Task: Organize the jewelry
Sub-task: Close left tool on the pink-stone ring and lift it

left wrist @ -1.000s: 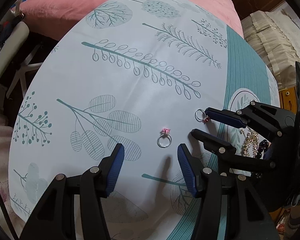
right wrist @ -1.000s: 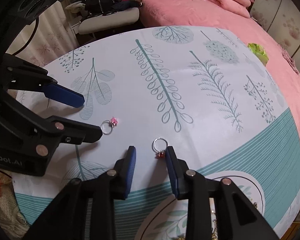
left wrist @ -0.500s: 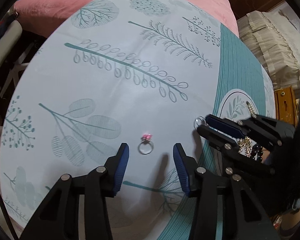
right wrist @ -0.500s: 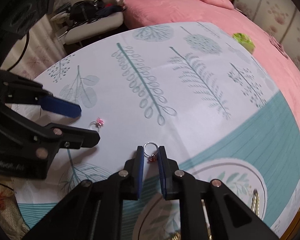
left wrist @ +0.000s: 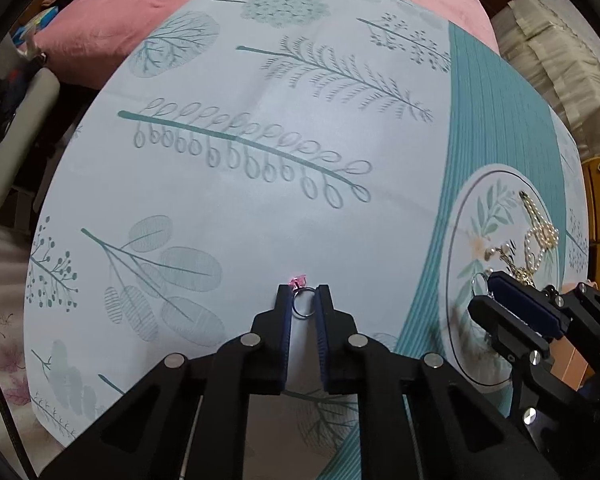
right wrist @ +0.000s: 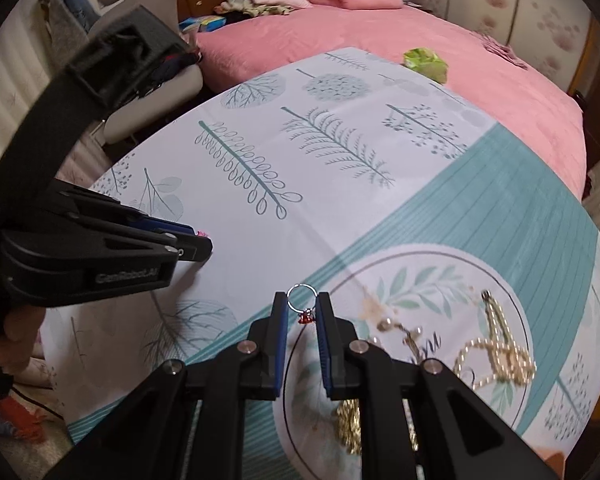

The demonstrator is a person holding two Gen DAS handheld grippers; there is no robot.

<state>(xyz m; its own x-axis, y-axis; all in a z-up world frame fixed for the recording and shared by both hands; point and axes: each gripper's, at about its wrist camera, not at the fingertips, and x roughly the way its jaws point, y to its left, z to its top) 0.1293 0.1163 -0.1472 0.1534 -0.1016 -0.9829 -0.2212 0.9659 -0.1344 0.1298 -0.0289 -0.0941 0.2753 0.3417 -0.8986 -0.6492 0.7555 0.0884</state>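
Rings pinched: pink-stoned ring point(left wrist: 302, 299) in "GenRobot.AI"-marked left gripper point(left wrist: 302, 294), red-stoned ring point(right wrist: 302, 303) in right gripper point(right wrist: 302, 300).

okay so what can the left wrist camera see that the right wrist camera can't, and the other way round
Only the left wrist view shows the pink-stone ring whole, clamped between the left gripper pads.

Only the right wrist view shows the red-stone ring whole, clamped in the right gripper, plus the gold chain below it and the hand carrying the left gripper.

Both show the leaf-print cloth, the printed circle holding the pearl strand, the pink bed and the green wad.
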